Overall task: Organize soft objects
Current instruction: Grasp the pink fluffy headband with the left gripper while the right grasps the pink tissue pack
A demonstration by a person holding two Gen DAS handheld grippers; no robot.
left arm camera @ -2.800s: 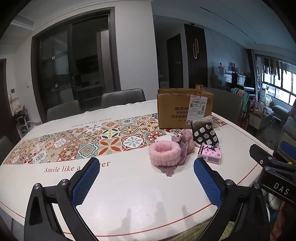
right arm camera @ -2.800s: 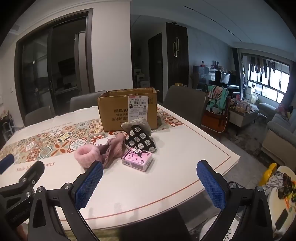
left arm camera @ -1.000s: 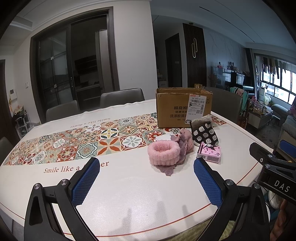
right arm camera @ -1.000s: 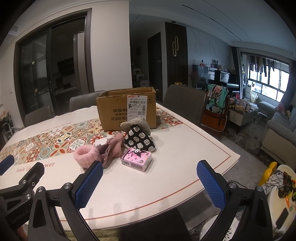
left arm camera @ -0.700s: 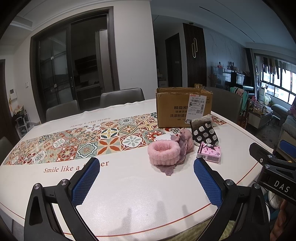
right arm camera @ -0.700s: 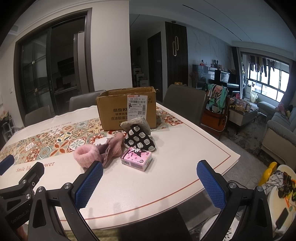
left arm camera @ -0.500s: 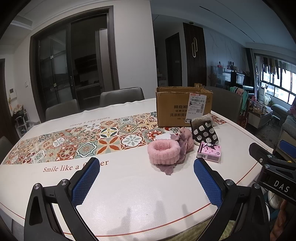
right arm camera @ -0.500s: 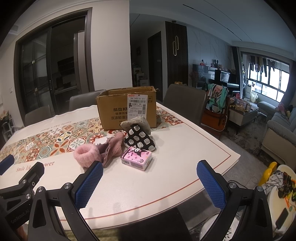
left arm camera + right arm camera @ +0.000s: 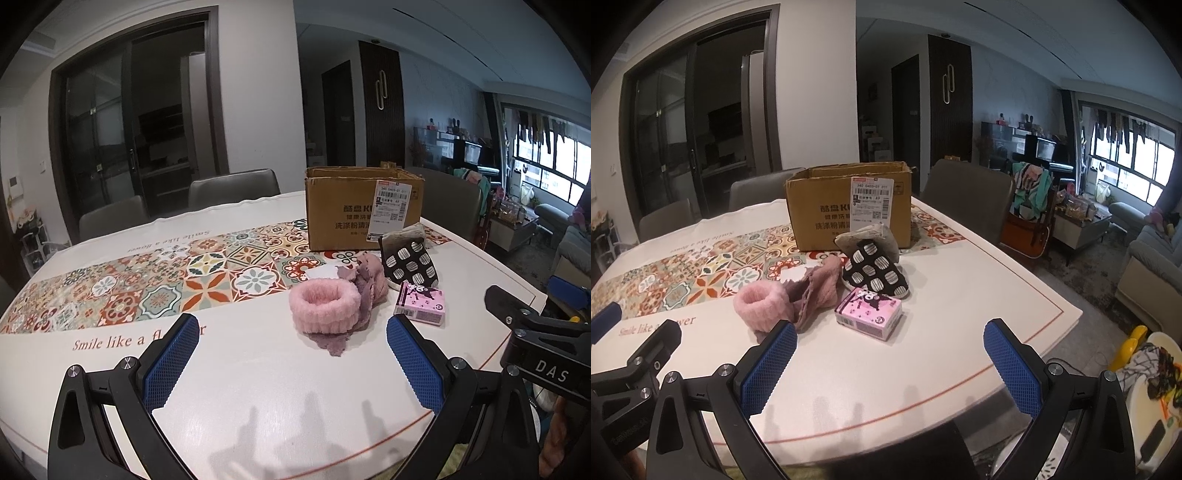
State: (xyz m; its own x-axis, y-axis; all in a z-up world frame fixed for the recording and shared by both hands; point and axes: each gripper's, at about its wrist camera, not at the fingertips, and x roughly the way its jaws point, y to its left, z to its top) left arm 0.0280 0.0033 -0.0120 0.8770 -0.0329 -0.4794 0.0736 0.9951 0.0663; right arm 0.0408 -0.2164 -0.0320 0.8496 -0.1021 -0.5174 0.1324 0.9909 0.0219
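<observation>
Left wrist view: my left gripper (image 9: 293, 363) is spread wide with nothing between the blue pads, hovering over bare white table (image 9: 258, 398) at the near edge. Going left to right I see the tiled runner (image 9: 155, 284), then the fluffy pink band (image 9: 324, 304) lying against a mauve cloth (image 9: 369, 286), the spotted black pouch (image 9: 410, 264) and the pink tissue pack (image 9: 421, 303), all just in front of the cardboard box (image 9: 364, 210). Only this view shows the band's hollow centre. Right wrist view: my right gripper (image 9: 892, 363) is equally wide apart and empty, near the table's right corner; here I get the box's open top and a grey chair (image 9: 967, 199) behind it.
</observation>
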